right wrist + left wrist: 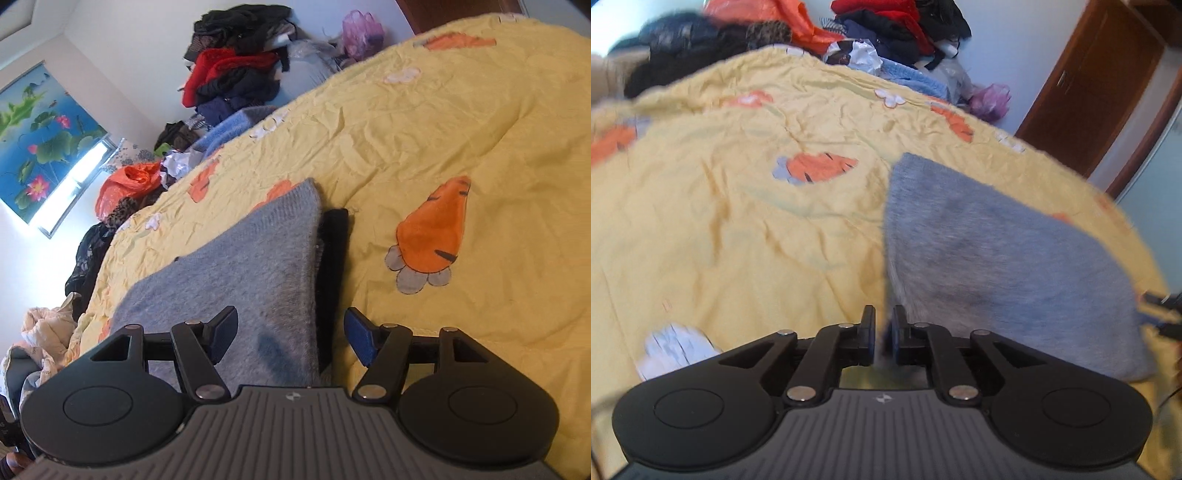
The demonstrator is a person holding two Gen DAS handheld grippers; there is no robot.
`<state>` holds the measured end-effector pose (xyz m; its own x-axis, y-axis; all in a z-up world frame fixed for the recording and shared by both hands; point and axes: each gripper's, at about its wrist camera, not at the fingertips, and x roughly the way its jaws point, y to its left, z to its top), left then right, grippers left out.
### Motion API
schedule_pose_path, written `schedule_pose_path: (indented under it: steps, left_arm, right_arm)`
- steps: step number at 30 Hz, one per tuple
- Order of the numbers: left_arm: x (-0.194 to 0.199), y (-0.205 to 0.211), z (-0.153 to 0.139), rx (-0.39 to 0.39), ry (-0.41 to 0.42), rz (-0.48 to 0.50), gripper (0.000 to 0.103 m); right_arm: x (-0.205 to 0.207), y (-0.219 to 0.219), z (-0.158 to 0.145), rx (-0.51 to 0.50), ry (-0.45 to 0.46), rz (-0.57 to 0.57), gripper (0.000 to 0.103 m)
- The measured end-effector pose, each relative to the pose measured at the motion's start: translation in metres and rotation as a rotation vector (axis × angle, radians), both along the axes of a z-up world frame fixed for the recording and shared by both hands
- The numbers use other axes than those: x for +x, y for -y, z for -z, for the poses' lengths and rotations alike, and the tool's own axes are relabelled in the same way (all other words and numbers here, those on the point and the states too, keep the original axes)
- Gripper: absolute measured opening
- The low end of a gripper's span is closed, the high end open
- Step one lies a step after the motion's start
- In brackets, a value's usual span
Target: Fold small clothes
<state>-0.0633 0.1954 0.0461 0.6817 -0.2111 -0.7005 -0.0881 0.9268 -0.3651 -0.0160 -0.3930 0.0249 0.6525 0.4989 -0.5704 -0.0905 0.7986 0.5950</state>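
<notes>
Pinching the near edge of the fuzzy grey knitted garment (997,258), the left gripper (884,332) looks mid-fold; its jaws are nearly shut on the fabric; the cloth lies on the yellow carrot-print quilt (424,147); the right gripper (290,332) hovers wide open over the garment's right edge, holding nothing; next, I judge, it must close there.

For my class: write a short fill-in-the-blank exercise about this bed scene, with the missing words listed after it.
1. The fuzzy garment lying on the bedspread is ____ in colour.
2. The bedspread's background colour is ____.
3. The right gripper has its jaws ____.
4. The plastic bag near the window is ____.

Missing words: grey; yellow; open; orange
</notes>
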Motion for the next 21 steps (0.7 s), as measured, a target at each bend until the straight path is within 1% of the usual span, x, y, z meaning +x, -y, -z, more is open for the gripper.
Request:
schedule_pose_path:
  steps: [1, 2, 3, 4, 5, 6, 8, 9, 10, 12, 15, 18, 19, 21]
  left_arm:
    - [-0.004, -0.001, 0.003, -0.037, -0.008, -0.009, 0.020]
    - [-0.007, -0.002, 0.005, -0.063, -0.017, -0.023, 0.030]
    - [-0.009, -0.002, 0.009, -0.090, -0.026, -0.042, 0.037]
    - [-0.010, -0.003, 0.013, -0.112, -0.031, -0.058, 0.051]
    - [-0.009, -0.004, 0.016, -0.141, -0.035, -0.080, 0.059]
    - [-0.008, -0.005, 0.019, -0.174, -0.025, -0.094, 0.059]
    - [-0.002, -0.005, 0.021, -0.205, -0.020, -0.098, 0.059]
    - [0.001, -0.004, 0.020, -0.202, -0.024, -0.101, 0.059]
    - [0.005, -0.003, 0.018, -0.199, -0.025, -0.100, 0.059]
    - [0.008, -0.002, 0.013, -0.203, -0.018, -0.080, 0.059]
    - [0.004, -0.004, 0.001, -0.214, 0.031, -0.052, 0.060]
    - [-0.002, -0.008, -0.003, -0.230, 0.047, -0.023, 0.066]
    - [-0.004, -0.009, -0.001, -0.234, 0.044, -0.014, 0.071]
    - [-0.005, -0.010, 0.004, -0.215, 0.018, -0.021, 0.072]
  right_arm:
    - [-0.007, 0.004, -0.003, 0.001, 0.003, 0.001, 0.069]
    - [-0.014, 0.008, -0.005, 0.002, 0.000, 0.002, 0.069]
    - [-0.021, 0.012, -0.005, 0.002, -0.010, 0.004, 0.070]
    - [-0.029, 0.016, -0.003, 0.003, -0.023, 0.005, 0.070]
    - [-0.035, 0.019, -0.002, 0.002, -0.037, 0.003, 0.070]
    - [-0.041, 0.020, 0.001, 0.001, -0.053, -0.004, 0.070]
    - [-0.051, 0.018, 0.009, -0.003, -0.091, -0.026, 0.070]
    - [-0.055, 0.014, 0.012, -0.006, -0.104, -0.042, 0.070]
    - [-0.060, 0.010, 0.011, -0.012, -0.091, -0.057, 0.070]
    - [-0.066, 0.002, 0.009, -0.010, -0.098, -0.092, 0.070]
    - [-0.070, -0.007, 0.003, -0.027, -0.098, -0.130, 0.070]
    - [-0.069, -0.011, 0.005, -0.046, -0.110, -0.148, 0.070]
    - [-0.069, -0.010, 0.005, -0.040, -0.108, -0.146, 0.070]
    - [-0.068, -0.009, 0.005, -0.034, -0.111, -0.145, 0.070]
